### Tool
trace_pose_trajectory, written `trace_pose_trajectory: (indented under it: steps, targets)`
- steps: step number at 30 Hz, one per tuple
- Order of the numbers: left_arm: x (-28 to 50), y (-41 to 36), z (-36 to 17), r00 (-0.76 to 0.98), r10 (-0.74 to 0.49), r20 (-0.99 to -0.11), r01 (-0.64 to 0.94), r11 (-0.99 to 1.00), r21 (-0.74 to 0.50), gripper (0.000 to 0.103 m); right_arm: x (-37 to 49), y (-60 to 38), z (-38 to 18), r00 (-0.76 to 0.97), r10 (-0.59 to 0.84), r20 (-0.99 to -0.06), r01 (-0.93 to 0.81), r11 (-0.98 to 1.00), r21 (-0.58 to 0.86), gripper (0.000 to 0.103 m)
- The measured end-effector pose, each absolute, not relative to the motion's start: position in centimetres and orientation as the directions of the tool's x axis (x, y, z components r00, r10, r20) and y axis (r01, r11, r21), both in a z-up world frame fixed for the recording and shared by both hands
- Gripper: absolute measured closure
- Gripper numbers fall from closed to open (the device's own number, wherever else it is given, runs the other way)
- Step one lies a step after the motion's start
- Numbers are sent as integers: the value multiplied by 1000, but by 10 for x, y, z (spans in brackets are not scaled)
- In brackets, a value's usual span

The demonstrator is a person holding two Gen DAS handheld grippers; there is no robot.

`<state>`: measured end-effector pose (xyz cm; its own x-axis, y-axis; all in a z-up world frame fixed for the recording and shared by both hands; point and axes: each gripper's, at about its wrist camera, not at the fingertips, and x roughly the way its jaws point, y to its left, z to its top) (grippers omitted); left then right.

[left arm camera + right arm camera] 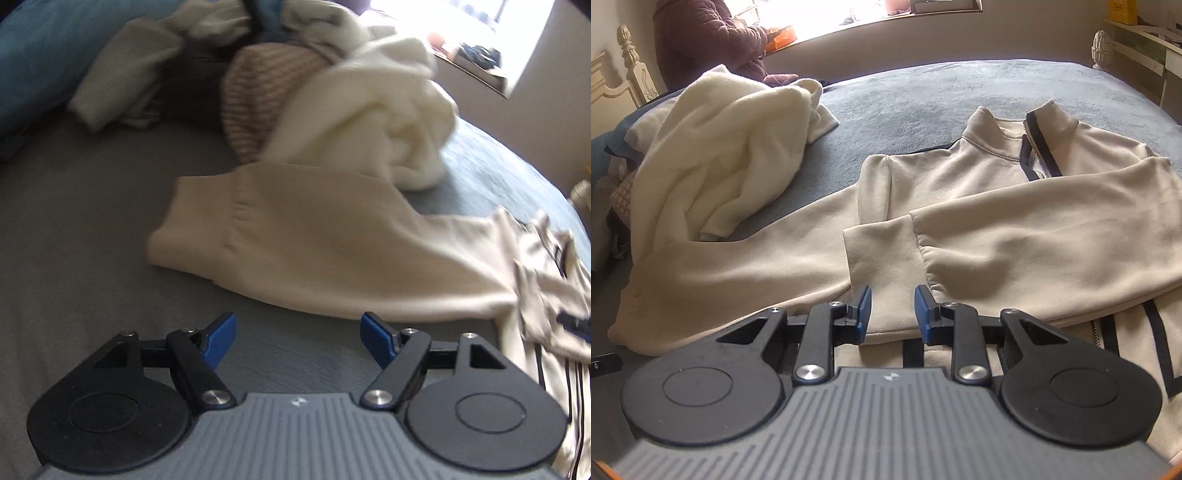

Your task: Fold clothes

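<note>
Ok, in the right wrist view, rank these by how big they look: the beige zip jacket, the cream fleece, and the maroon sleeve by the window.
1. beige zip jacket, spread widest across the bed
2. cream fleece, a bunched heap
3. maroon sleeve, smallest, though it is farthest from the camera, so its real size is unsure

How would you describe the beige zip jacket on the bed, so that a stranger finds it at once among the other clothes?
Start from the grey-blue bed cover. A heap of clothes topped by a cream fleece lies on one side; beside it, spread flat, is the beige jacket. Only it has a stand-up collar, dark trim along the zip, and one sleeve folded across its front.
</note>
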<state>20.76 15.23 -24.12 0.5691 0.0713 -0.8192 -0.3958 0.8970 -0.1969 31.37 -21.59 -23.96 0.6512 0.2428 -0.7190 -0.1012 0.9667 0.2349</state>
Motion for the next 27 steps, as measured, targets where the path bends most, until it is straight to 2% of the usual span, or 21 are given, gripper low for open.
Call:
trace_pose_trajectory:
  steps: [8, 13, 15, 16, 17, 18, 23, 27]
  targets:
    - [205, 211, -272, 587, 16, -810, -581, 705, -407, 27, 315, -199, -261, 625, 261, -736, -97, 961, 259, 78]
    - [213, 223, -289, 619, 53, -783, -617, 651, -443, 28, 319, -200, -264, 618, 249, -746, -95, 965, 243, 78]
    - [218, 225, -295, 629, 74, -774, -621, 646, -443, 32, 321, -202, -265, 618, 244, -747, -97, 967, 236, 78]
    - [220, 225, -297, 633, 86, -769, -622, 648, -439, 38, 322, -203, -265, 618, 241, -748, -96, 968, 233, 78]
    - [221, 224, -297, 637, 101, -764, -622, 653, -432, 53, 323, -204, -266, 617, 239, -750, -94, 968, 231, 78]
    - [222, 223, -297, 638, 116, -761, -624, 657, -423, 61, 323, -205, -267, 616, 237, -751, -92, 969, 231, 78]
    - [220, 209, -289, 648, 204, -734, -623, 697, -356, 89, 322, -206, -266, 619, 239, -748, -90, 968, 235, 78]
    - [214, 176, -258, 709, 288, -644, -555, 791, -258, 91, 319, -206, -265, 625, 243, -742, -92, 967, 239, 78]
